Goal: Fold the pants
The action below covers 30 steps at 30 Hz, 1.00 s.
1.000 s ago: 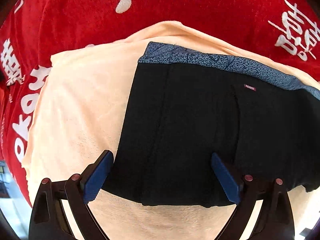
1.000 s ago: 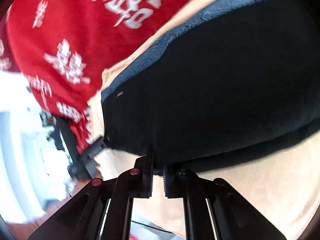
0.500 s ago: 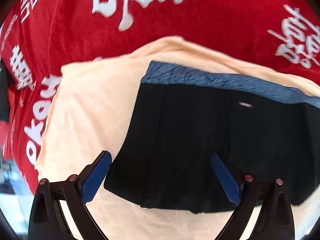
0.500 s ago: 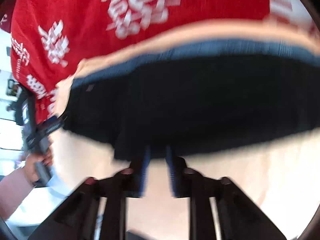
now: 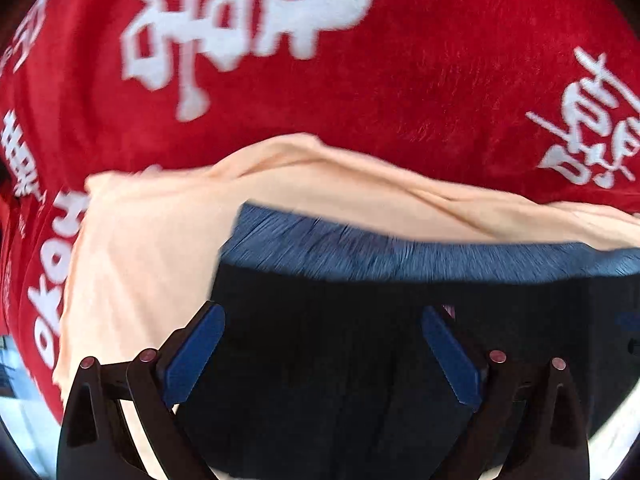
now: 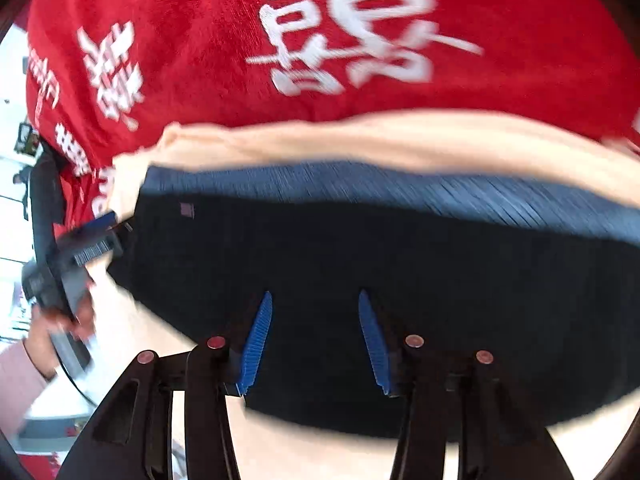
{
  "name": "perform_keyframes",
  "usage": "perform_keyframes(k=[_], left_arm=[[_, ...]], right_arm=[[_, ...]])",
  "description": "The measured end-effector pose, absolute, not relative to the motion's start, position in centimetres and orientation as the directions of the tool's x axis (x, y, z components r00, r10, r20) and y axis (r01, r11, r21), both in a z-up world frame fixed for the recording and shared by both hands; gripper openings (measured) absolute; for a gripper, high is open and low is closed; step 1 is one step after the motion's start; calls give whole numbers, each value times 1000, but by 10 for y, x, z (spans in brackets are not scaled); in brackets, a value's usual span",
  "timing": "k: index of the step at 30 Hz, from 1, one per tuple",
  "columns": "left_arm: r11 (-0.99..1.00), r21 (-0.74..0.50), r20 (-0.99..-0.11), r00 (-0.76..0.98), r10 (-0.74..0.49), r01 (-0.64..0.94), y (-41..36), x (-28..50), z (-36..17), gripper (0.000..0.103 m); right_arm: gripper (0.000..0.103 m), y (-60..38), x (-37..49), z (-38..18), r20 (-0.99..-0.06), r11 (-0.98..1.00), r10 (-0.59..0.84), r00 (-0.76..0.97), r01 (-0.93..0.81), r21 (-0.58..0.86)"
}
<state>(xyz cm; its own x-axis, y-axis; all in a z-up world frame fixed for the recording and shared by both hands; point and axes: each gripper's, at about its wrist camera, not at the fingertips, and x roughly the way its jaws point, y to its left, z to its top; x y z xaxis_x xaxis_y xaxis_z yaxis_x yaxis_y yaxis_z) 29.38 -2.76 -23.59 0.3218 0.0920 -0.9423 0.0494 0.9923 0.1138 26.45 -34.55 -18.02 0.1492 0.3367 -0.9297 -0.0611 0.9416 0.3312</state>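
Right gripper (image 6: pixel 316 304) newly parted; pants (image 6: pixel 400 272) blurred.

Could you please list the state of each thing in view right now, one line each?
black shorts: folded, lying flat on the cloth, blue waistband at the far edge.
peach cloth: spread under the shorts, far edge rumpled.
red blanket: spread underneath, white lettering up.
left gripper: open wide, empty, above the shorts.
right gripper: jaws just opened, nothing gripped, above the shorts.
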Motion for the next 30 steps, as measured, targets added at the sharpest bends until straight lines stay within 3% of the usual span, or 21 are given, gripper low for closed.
perform_keyframes(k=[4,6,8,12,20,26,30], left_arm=[[991,132,-940,318,119,20,-22,310,-266,103],[993,117,-939,328,105,17,-16,312,-268,103],[990,138,-938,324,120,31,-15,311,-265,103],[991,128,-948,299,111,39,-18,297,-247,103],[970,-66,-958,257,-127,234,-138,233,-233,103],[951,-106,-976,154,-155,290,-210,182,-253,103],[950,-93,-975,164,-147,299,-232,168,-241,103]], right_arm=[[49,-340,276,-212,-946,953,304,111,-43,301],[37,-359,276,-207,-947,961,276,162,-49,272],[34,-377,275,-196,-953,973,224,203,4,230],[37,-409,254,-169,-962,984,139,234,81,161],[38,-458,169,-163,-982,995,-37,187,98,-19],[38,-476,117,-152,-975,997,6,221,72,23],[42,-503,94,-143,-981,982,60,187,165,92]])
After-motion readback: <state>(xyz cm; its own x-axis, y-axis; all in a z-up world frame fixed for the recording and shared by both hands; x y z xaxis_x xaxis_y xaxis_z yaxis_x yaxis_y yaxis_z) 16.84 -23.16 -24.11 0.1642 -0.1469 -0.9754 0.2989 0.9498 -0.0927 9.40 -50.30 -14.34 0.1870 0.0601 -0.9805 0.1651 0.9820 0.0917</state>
